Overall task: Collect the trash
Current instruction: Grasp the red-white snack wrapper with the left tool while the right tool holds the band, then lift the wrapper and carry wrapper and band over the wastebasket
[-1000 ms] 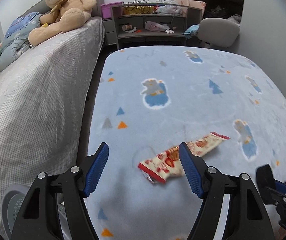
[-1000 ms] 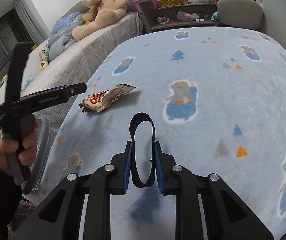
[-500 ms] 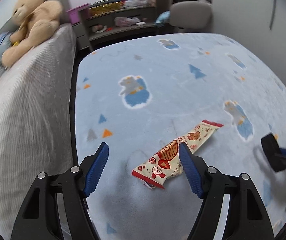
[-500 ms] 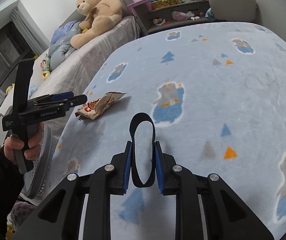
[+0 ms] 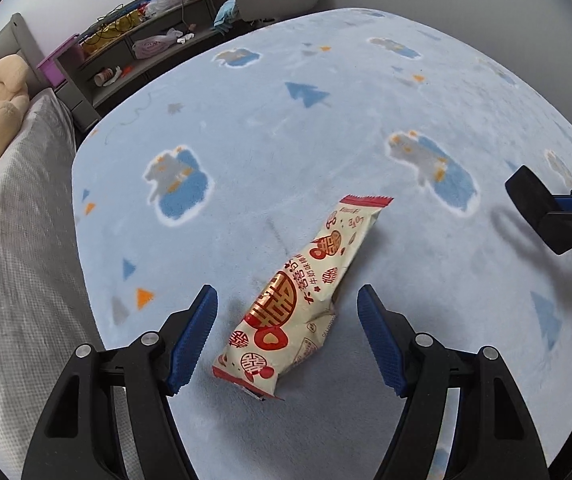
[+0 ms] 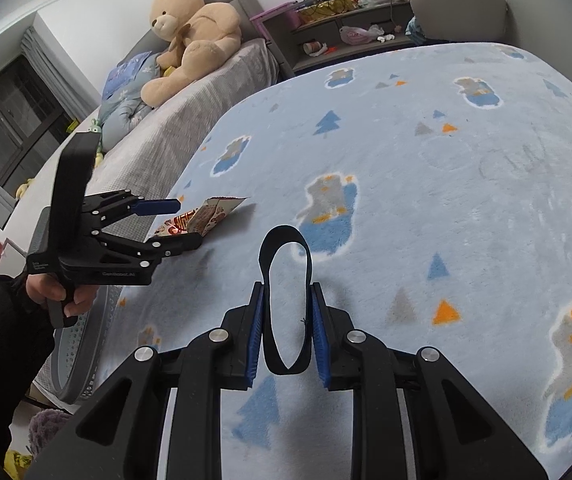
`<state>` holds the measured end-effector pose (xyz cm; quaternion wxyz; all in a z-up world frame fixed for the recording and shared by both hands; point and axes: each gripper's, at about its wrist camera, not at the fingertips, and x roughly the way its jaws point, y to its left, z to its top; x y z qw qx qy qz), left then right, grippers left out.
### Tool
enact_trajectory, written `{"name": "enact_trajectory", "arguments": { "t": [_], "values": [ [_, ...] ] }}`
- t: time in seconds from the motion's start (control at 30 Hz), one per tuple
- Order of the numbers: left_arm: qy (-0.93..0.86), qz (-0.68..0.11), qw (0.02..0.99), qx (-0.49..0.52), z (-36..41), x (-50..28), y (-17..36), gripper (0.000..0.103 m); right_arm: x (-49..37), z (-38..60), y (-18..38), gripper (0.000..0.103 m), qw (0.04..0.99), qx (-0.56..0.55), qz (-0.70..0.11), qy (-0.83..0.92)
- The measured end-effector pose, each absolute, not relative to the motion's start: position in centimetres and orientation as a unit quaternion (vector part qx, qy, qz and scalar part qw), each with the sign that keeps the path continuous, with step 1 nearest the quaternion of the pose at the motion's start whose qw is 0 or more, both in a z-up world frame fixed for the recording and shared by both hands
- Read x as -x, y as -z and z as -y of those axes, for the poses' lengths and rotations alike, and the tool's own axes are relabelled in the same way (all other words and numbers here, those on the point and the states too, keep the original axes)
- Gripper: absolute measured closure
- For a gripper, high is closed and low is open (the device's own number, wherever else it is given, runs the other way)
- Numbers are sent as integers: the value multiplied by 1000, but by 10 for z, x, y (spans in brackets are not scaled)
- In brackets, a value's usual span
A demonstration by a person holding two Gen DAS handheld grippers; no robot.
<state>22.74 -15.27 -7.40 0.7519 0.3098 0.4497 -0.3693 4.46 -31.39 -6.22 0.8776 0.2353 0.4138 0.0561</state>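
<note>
The left wrist view looks steeply down, close over the blue blanket (image 5: 326, 140), toward the shelf (image 5: 133, 52) beyond. The right wrist view sits low beside it, facing the same shelf (image 6: 350, 28) across the blanket (image 6: 466, 200). Both share the wrapper (image 5: 302, 300) (image 6: 205, 218), and each shows the other tool.

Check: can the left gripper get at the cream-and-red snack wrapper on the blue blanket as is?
Probably yes. The left gripper is open, its blue fingers either side of the cream-and-red snack wrapper, nothing between. The right gripper, shut on a black strap loop, stays clear.
</note>
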Motion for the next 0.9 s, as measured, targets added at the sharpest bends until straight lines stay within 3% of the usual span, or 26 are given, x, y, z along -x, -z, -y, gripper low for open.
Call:
{"name": "enact_trajectory", "arguments": {
  "t": [0.37, 0.43, 0.5, 0.7, 0.9],
  "values": [
    [355, -477, 763, -255, 149, -241, 88, 34, -43, 316, 61, 80, 876, -240, -414, -56],
    [351, -478, 768, -242, 147, -239, 88, 40, -43, 316, 62, 80, 877, -240, -413, -56],
    [348, -479, 773, -229, 145, -233, 87, 53, -42, 316, 61, 80, 877, -240, -412, -57],
    [316, -489, 794, -178, 139, -210, 83, 62, -42, 315, 58, 80, 880, -238, -407, -59],
    [280, -496, 815, -110, 119, -172, 74, 62, -40, 306, 52, 80, 881, -230, -409, -61]
  ]
}}
